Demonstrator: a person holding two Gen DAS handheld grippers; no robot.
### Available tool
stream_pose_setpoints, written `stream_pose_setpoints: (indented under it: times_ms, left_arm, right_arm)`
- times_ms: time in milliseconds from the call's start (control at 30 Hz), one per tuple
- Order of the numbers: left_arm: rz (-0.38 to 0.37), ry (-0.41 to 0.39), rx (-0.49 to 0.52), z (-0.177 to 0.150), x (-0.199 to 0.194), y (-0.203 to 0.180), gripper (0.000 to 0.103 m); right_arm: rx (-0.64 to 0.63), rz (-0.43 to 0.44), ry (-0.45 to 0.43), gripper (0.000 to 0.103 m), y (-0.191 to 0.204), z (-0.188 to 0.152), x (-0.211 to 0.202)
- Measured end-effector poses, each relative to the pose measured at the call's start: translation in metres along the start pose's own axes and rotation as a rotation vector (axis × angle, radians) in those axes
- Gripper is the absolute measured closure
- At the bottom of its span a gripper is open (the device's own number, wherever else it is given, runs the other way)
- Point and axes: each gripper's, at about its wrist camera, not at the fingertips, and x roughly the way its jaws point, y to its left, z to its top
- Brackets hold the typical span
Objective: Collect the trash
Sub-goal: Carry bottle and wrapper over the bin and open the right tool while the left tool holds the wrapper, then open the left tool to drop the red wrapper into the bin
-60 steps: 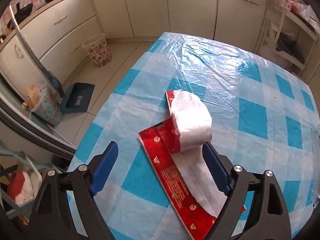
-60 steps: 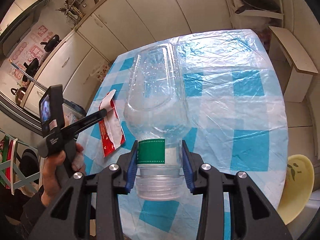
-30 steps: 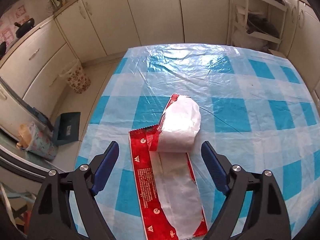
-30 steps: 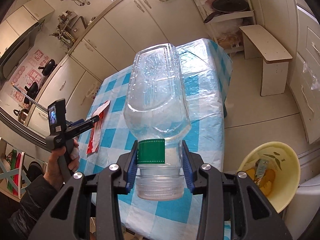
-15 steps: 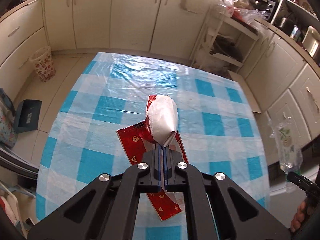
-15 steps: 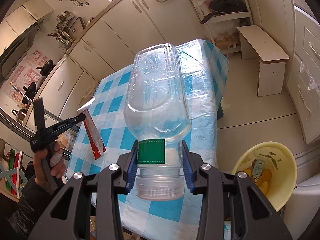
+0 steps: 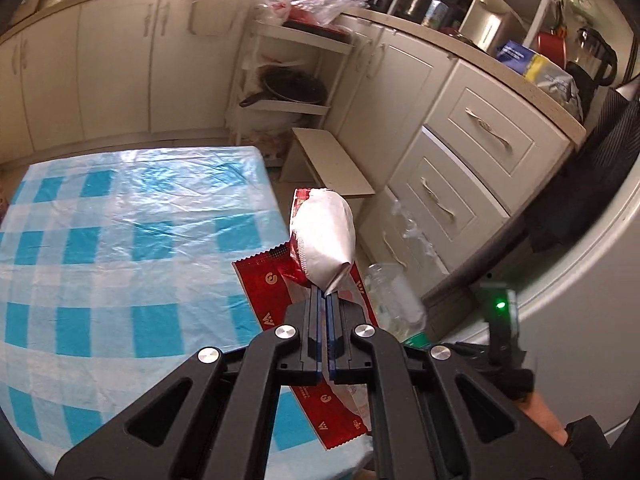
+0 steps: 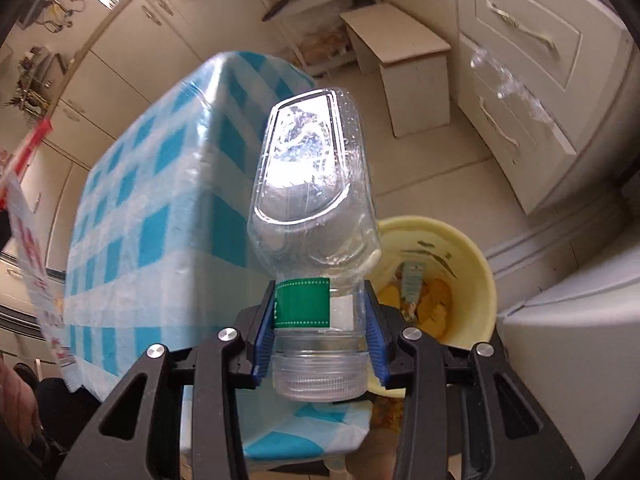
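My left gripper (image 7: 323,300) is shut on a red and white snack wrapper (image 7: 320,240) and holds it in the air past the right edge of the blue checked table (image 7: 120,240). My right gripper (image 8: 320,312) is shut on the neck of a clear plastic bottle (image 8: 312,184) with a green label, held off the table beside a yellow bin (image 8: 468,264) on the floor. The bin holds yellow scraps and a packet. The wrapper also shows at the left edge of the right wrist view (image 8: 28,208). The bottle shows blurred in the left wrist view (image 7: 394,292).
A low white stool (image 8: 408,60) stands beyond the table. White drawer cabinets (image 7: 472,168) run along the right. An open shelf unit holds a dark pan (image 7: 296,88). A white appliance (image 8: 580,344) stands right of the bin.
My left gripper closed on the wrapper, lifted it off the table and swung right. My right gripper carried the bottle off the table to beside the yellow bin.
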Motion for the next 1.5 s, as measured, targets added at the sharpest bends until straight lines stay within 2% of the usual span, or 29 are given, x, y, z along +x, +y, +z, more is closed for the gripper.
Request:
stream_pose_setpoints:
  times_ms: [100,133,167,267,333,433,500,633,700,767,800,833,900,1067,1233,1333,1500]
  left_arm:
    - [-0.005,0.035,0.016,-0.009,0.029,-0.030,0.101]
    - [-0.005,0.050,0.019,-0.014,0.039,-0.037,0.101]
    - [-0.005,0.071,0.020,-0.019,0.050,-0.044,0.101]
    - [0.015,0.119,0.031,-0.034,0.076,-0.057,0.101]
    - [0.032,0.150,0.033,-0.044,0.093,-0.062,0.101]
    - [0.063,0.193,0.030,-0.054,0.119,-0.069,0.101]
    - [0.085,0.229,0.028,-0.059,0.141,-0.075,0.101]
    - [0.125,0.332,0.036,-0.074,0.189,-0.089,0.100]
    - [0.139,0.402,0.054,-0.083,0.213,-0.097,0.093]
    - [0.148,0.467,0.083,-0.091,0.231,-0.104,0.068]
    - [0.171,0.479,0.102,-0.093,0.236,-0.107,0.059]
    - [0.189,0.478,0.118,-0.094,0.238,-0.110,0.057]
    - [0.174,0.479,0.126,-0.094,0.238,-0.112,0.050]
    - [0.130,0.467,0.090,-0.083,0.221,-0.105,0.044]
    - [0.094,0.405,0.068,-0.069,0.177,-0.093,0.039]
    - [0.101,0.336,0.069,-0.063,0.131,-0.081,0.035]
    - [0.204,0.162,0.065,-0.060,0.030,-0.042,0.020]
  right_arm:
    - [0.058,-0.047,0.088,0.061,-0.023,-0.004,0.022]
    - [0.098,-0.044,0.091,0.051,-0.031,-0.003,0.023]
    - [0.145,-0.034,0.071,0.048,-0.039,0.000,0.019]
    - [0.262,0.052,-0.067,0.047,-0.055,0.009,-0.017]
    - [0.303,0.120,-0.213,0.043,-0.056,0.015,-0.056]
    - [0.280,0.191,-0.427,0.034,-0.045,0.018,-0.110]
    - [0.265,0.224,-0.529,0.032,-0.039,0.019,-0.137]
    - [0.265,0.281,-0.627,0.032,-0.037,0.023,-0.163]
    - [0.266,0.298,-0.634,0.032,-0.038,0.024,-0.165]
    - [0.271,0.311,-0.622,0.032,-0.042,0.029,-0.165]
    - [0.275,0.315,-0.617,0.032,-0.044,0.030,-0.164]
    - [0.278,0.317,-0.616,0.032,-0.043,0.031,-0.164]
    - [0.282,0.323,-0.620,0.032,-0.045,0.030,-0.168]
    - [0.283,0.322,-0.624,0.031,-0.043,0.026,-0.171]
    - [0.260,0.285,-0.628,0.029,-0.036,0.027,-0.171]
    - [0.206,0.194,-0.634,0.025,-0.021,0.024,-0.171]
    - [0.026,-0.018,-0.634,0.012,0.029,0.004,-0.170]
